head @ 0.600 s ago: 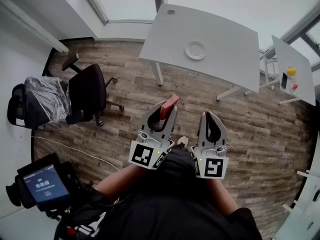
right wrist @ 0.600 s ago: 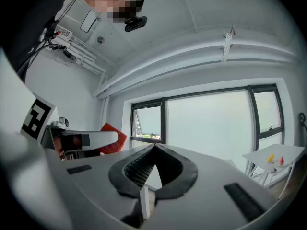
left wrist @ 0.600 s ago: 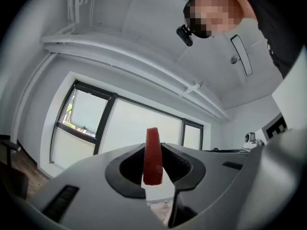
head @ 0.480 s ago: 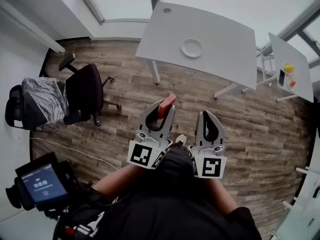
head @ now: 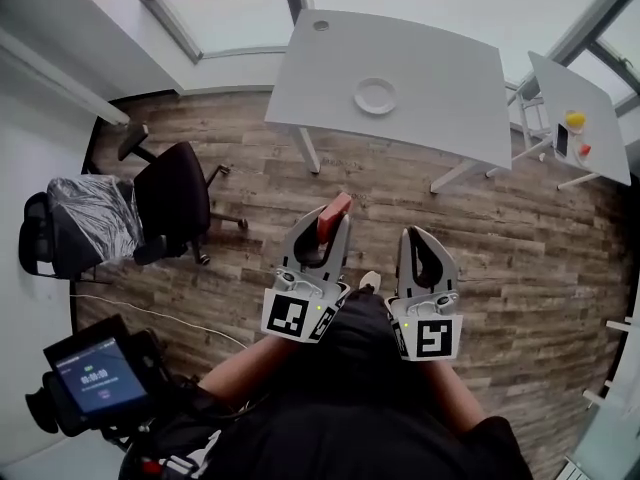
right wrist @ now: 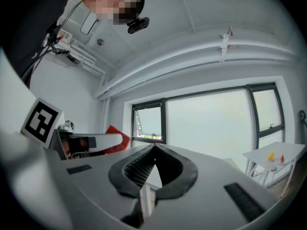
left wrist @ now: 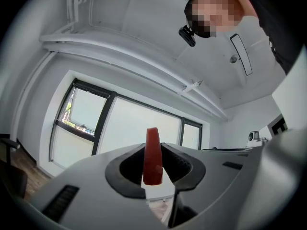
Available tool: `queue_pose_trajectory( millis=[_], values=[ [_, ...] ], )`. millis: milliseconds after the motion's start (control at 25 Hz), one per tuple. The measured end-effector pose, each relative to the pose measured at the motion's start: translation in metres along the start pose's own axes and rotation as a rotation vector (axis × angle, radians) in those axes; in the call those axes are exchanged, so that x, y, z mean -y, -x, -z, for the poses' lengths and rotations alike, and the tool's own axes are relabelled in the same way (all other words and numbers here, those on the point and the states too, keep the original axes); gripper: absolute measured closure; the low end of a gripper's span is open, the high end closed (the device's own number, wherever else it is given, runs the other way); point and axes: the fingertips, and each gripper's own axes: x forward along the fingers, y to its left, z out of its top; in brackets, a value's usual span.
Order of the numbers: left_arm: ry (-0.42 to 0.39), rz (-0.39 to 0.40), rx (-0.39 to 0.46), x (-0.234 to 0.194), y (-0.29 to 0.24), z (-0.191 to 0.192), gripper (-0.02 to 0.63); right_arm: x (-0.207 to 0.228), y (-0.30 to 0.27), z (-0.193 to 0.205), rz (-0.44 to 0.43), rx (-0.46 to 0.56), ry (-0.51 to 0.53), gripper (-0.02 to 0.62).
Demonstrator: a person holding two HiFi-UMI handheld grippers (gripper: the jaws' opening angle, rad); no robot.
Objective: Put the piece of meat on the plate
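Only the surroundings have drifted since the earlier frames. The long white bench (head: 440, 68) and the round white plate (head: 375, 95) on it sit slightly further left in the head view. The black handheld device with a lit screen (head: 95, 383) has sunk lower at bottom left. Both tools keep their place in front of the person's dark-clad body.

The left tool (head: 330, 226) is clamped on the red slab of meat (left wrist: 153, 157). The slab stands edge-on between the jaws, and its top pokes up past their tips. Just beside it, the right tool (head: 412, 234) has its jaws together with the tips meeting. Both point level across the wood-plank floor (head: 520, 238) towards the bench.

The plate lies near the middle of the bench and shows only its own white face. The meat is well apart from it, held over the floor on the near side of the bench.

To the right stands a smaller white bench (head: 590, 98) carrying a small yellow thing (head: 577, 120) and a small red thing (head: 585, 150). At left are a black office chair (head: 170, 193) and, beside it, a second chair wrapped in clear plastic (head: 85, 218). Large windows (left wrist: 129, 128) fill the wall ahead in both gripper views.
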Motion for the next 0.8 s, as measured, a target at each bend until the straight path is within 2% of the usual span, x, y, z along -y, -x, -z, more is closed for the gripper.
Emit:
queue_pose_trajectory(
  millis=[80,400,520,640,800],
  values=[
    [-0.002,0.000,-0.004,0.002,-0.003,0.002,0.511,0.002,0.001,0.008,-0.038,-0.026,-0.016,0.591],
    [-0.032,-0.057,-0.003,0.011,-0.016,0.006,0.511,0.035,0.013,0.020,-0.063,-0.047,-0.024,0.591],
    [-0.042,-0.094,-0.008,0.013,-0.016,0.011,0.511,0.047,0.018,0.028,-0.060,-0.087,-0.028,0.591],
    [-0.048,-0.140,-0.008,0.014,-0.024,0.019,0.511,0.066,0.013,0.034,-0.094,-0.079,-0.028,0.591],
    [-0.045,-0.202,-0.026,0.001,-0.031,0.031,0.511,0.080,0.003,0.033,-0.094,-0.092,-0.036,0.591]
  ],
)
